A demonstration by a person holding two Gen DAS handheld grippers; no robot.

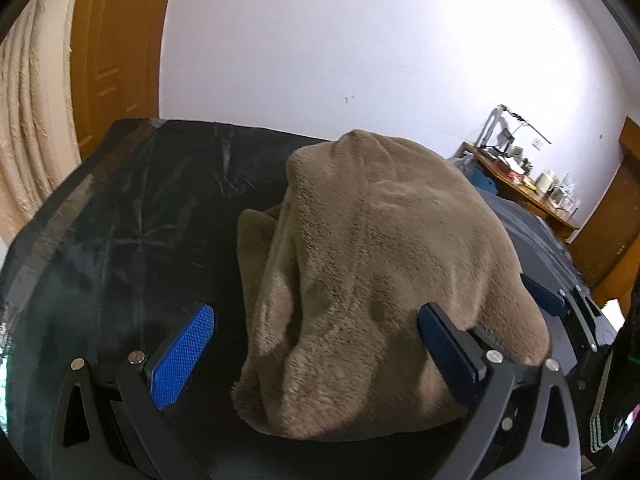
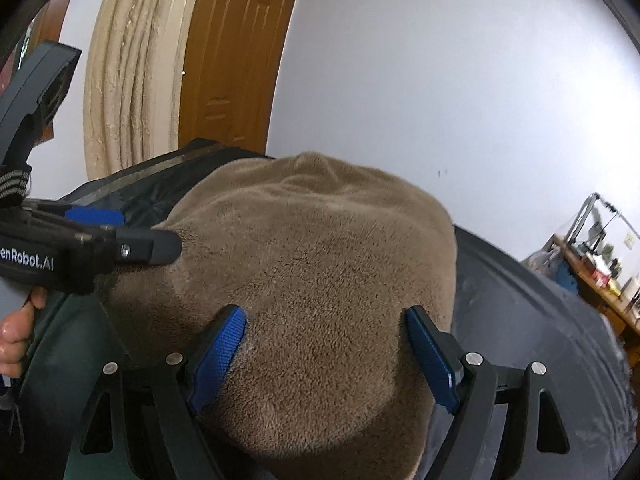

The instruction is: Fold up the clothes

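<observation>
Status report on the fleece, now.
Left claw open, right claw open, both straddling the brown fleece garment. Garment bunched on dark table cover, unfolded. Nothing in the way.

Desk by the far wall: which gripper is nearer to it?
Right. The right gripper is over the fleece on the side toward the desk; the left gripper is on the side toward the door.

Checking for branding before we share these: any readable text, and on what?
"enRobot.AI": white letters on the left gripper, seen in the right wrist view; the start is cut off by the frame edge.
Items on the wooden desk: too small to read.
Brown fleece garment: no text.
</observation>
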